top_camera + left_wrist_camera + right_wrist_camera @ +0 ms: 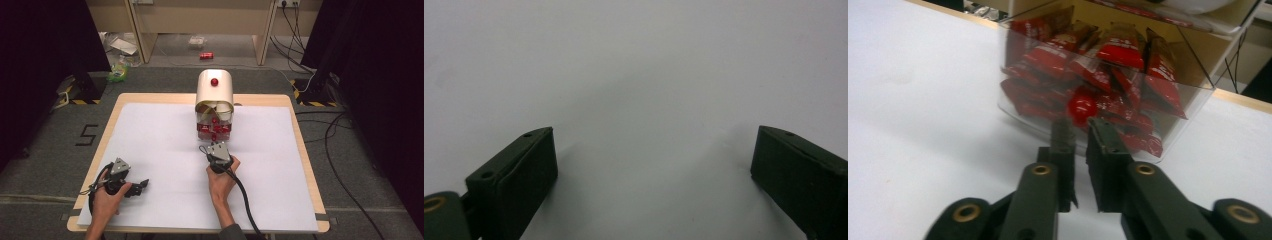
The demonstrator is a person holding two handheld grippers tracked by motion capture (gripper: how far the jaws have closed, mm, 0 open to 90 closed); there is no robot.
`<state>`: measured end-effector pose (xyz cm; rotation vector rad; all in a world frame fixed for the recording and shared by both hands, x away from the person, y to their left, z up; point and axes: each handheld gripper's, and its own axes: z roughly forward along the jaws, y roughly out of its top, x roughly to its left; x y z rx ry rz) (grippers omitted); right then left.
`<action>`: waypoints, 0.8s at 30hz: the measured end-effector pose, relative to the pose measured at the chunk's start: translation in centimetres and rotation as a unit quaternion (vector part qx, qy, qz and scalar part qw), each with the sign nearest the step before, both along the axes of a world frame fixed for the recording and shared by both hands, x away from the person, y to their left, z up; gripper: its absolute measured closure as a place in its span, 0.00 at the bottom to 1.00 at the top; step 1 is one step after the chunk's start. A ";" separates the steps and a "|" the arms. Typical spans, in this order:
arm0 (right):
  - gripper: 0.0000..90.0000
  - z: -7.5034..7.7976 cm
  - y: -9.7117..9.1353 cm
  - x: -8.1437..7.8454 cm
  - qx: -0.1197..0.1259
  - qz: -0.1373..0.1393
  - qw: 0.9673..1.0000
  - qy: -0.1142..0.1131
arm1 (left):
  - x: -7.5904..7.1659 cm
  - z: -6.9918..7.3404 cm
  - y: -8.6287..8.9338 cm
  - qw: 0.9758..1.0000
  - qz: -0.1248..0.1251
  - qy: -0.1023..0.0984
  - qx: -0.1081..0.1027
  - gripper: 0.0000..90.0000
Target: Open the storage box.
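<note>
The right gripper (1077, 131) is pinching the red knob (1082, 106) on the clear drawer (214, 131), mid-frame, probably to pull it open. The left gripper (651, 167) is resting lower left on the worktop (160, 150), jaws wide open, holding nothing.

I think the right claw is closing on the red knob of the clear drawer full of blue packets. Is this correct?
Not quite: the packets are red, not blue, as the right gripper view shows. The rest holds: the right claw is nearly closed at the red knob of the clear drawer.
</note>
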<state>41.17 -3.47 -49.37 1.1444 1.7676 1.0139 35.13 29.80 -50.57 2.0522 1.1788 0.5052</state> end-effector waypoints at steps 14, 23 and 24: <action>0.77 0.1 0.3 1.3 0.067 -0.031 0.997 0.014 | 0.0 0.0 0.0 1.000 0.000 0.000 0.000 0.05; 0.80 0.1 1.6 1.3 0.090 -0.075 0.993 0.006 | 0.0 0.0 0.0 1.000 0.000 0.000 0.001 0.05; 0.79 0.0 1.7 1.3 0.084 -0.080 0.993 0.006 | 0.0 0.0 0.0 1.000 0.000 -0.001 0.001 0.05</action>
